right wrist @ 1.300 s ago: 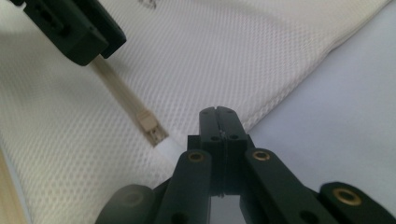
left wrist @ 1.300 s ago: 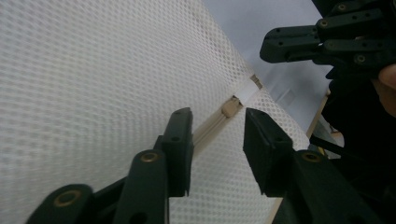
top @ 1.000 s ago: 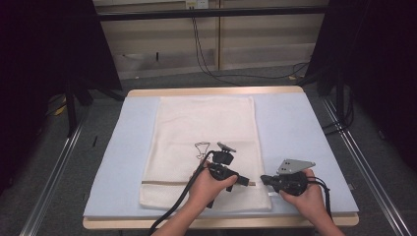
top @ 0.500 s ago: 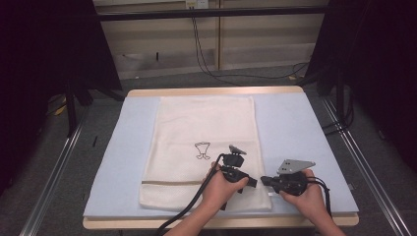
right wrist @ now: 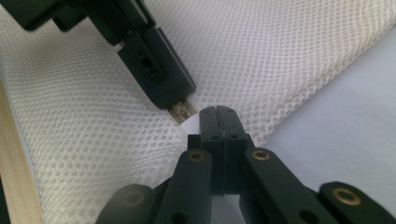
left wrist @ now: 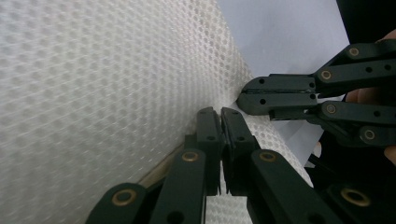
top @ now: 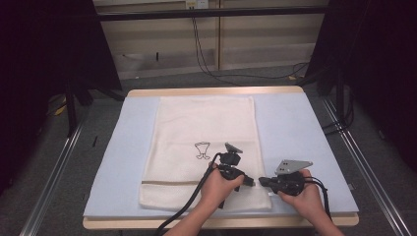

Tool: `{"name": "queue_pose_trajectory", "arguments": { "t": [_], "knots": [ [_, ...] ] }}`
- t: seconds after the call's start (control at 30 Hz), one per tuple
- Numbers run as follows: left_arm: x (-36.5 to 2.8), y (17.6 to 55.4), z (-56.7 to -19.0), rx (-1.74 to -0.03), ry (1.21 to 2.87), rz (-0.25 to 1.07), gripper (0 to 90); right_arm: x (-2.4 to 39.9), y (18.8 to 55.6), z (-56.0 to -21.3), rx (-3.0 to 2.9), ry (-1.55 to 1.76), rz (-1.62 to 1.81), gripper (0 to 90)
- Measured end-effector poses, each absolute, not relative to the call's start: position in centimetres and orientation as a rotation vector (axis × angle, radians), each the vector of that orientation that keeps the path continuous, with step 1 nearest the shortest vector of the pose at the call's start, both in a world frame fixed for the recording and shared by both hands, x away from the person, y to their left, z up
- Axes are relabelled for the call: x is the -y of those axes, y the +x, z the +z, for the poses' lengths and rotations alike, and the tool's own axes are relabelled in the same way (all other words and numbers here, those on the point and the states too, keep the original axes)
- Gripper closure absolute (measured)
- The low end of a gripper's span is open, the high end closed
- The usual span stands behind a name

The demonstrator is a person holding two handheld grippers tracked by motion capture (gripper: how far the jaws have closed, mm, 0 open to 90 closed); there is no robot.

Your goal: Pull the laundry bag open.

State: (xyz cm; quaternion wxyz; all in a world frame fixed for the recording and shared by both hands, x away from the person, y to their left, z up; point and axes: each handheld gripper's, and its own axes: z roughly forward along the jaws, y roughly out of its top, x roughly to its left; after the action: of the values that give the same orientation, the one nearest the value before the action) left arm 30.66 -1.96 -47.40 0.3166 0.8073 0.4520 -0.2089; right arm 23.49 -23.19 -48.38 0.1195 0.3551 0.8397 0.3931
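Across the middle of the high view the cream mesh laundry bag (top: 204, 147) lies flat on the pale blue cover of the worktop (top: 305, 132), its long side running from the upper centre of the frame down to the lower centre, a small dark line drawing (top: 202, 150) printed near its middle and a thin brown band crossing it near the lower end

What has changed sits at the bag's lower right edge. A second ago the left hand-held gripper (top: 252, 180) stood further left and higher in the frame, over the mesh beside the drawing; now it has slid right and down to the edge, and its jaws have just been closing. In the left gripper view they stand all but together, with the folded hem of mesh running in between them, so I judge that it has just pinched the edge

To its right, tip almost touching tip, the right hand-held gripper (top: 262, 180) has not stirred: its jaws are pressed tight together, and in the right gripper view (right wrist: 218, 112) they sit right at the border where mesh meets blue cover, apparently nipping that hem, though the cloth between the pads is hard to make out

With both grips side by side on one edge, the bag looks ready to be lifted, folded over or opened
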Motion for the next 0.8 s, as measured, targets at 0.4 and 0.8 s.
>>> {"name": "queue_pose_trajectory", "arguments": {
  "t": [0.4,0.8],
  "knots": [
    [-2.0,31.4,-46.5,-1.201,2.124,-0.555,87.3,23.2,23.5,-48.4,-2.455,1.038,1.146,90.0],
    [-6.5,32.3,-45.7,-1.246,2.107,-0.516,87.3,23.3,23.5,-48.4,-2.455,1.041,1.156,90.0]
  ]
}}
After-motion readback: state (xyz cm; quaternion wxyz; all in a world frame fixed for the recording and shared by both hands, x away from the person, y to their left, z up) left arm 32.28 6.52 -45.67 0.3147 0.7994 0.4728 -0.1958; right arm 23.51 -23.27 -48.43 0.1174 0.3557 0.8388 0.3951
